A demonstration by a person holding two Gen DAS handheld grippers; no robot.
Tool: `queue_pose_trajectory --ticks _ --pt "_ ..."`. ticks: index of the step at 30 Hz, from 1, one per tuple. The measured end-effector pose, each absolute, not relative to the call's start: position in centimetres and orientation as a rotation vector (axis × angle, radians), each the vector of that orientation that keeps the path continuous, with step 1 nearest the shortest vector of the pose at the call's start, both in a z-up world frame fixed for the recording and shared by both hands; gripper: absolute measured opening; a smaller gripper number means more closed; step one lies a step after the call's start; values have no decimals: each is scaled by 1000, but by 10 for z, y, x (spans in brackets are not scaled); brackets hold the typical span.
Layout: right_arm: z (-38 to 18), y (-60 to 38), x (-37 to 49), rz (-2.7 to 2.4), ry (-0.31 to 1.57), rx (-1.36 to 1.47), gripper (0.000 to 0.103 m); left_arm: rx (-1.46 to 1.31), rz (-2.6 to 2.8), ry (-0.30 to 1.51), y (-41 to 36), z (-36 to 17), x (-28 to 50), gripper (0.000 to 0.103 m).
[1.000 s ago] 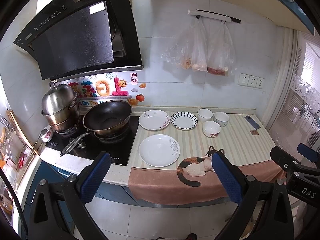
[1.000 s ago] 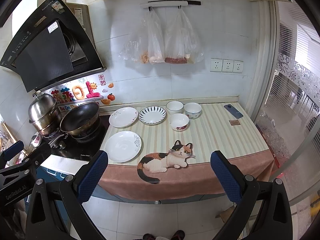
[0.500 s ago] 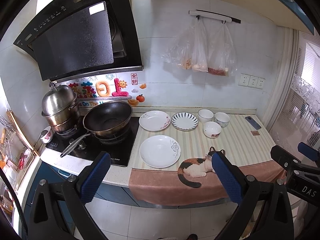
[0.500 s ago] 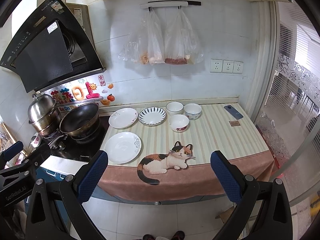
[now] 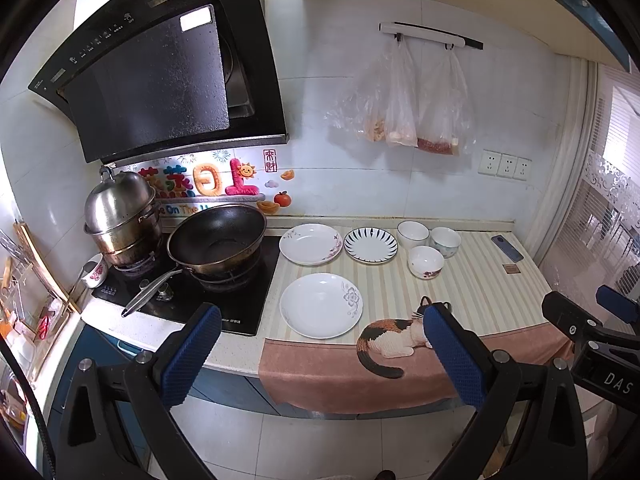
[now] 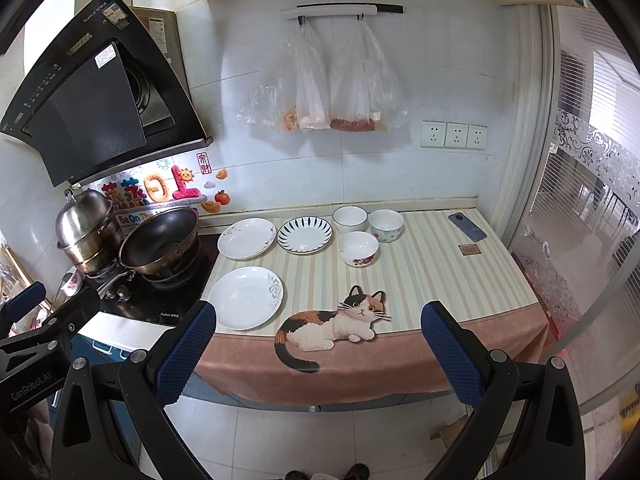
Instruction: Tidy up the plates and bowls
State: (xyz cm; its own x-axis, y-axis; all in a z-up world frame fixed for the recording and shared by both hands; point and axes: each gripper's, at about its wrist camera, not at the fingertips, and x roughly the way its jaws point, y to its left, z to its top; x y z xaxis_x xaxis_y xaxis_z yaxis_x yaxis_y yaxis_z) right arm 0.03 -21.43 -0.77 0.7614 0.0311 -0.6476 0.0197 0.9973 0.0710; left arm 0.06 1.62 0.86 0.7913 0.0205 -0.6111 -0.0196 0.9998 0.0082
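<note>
Three plates lie on the striped counter mat: a large white plate (image 5: pixel 321 305) (image 6: pixel 245 297) near the front, a floral plate (image 5: pixel 310 243) (image 6: pixel 247 238) behind it, and a blue-striped plate (image 5: pixel 371 245) (image 6: pixel 305 234) to its right. Three bowls cluster further right: a white bowl (image 5: pixel 413 234) (image 6: pixel 349 218), a patterned bowl (image 5: pixel 445 241) (image 6: pixel 386 225) and a flower-marked bowl (image 5: pixel 426 261) (image 6: pixel 358 248). My left gripper (image 5: pixel 320 354) and right gripper (image 6: pixel 318 354) both hang open in front of the counter, holding nothing, well short of the dishes.
A black wok (image 5: pixel 218 240) and a steel pot (image 5: pixel 120 216) sit on the stove at the left. A phone (image 6: pixel 467 226) and a small brown square (image 6: pixel 469 249) lie at the counter's right. Plastic bags (image 6: pixel 320 92) hang on the wall. A cat picture (image 6: pixel 332 326) decorates the mat's front.
Both views have shifted only slightly; the counter sits a touch lower in the left wrist view. No dish has moved and both grippers stay open.
</note>
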Motion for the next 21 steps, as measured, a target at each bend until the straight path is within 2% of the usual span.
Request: queue_pose_trajectory --ticks 12,16,21 --pt "-18 -214 9 11 709 95 103 -11 35 657 23 -1 10 103" --pt "-49 -215 34 25 764 104 103 13 54 651 34 -25 35 103" --pt "-108 -217 78 44 893 175 103 9 69 725 48 -73 78 103"
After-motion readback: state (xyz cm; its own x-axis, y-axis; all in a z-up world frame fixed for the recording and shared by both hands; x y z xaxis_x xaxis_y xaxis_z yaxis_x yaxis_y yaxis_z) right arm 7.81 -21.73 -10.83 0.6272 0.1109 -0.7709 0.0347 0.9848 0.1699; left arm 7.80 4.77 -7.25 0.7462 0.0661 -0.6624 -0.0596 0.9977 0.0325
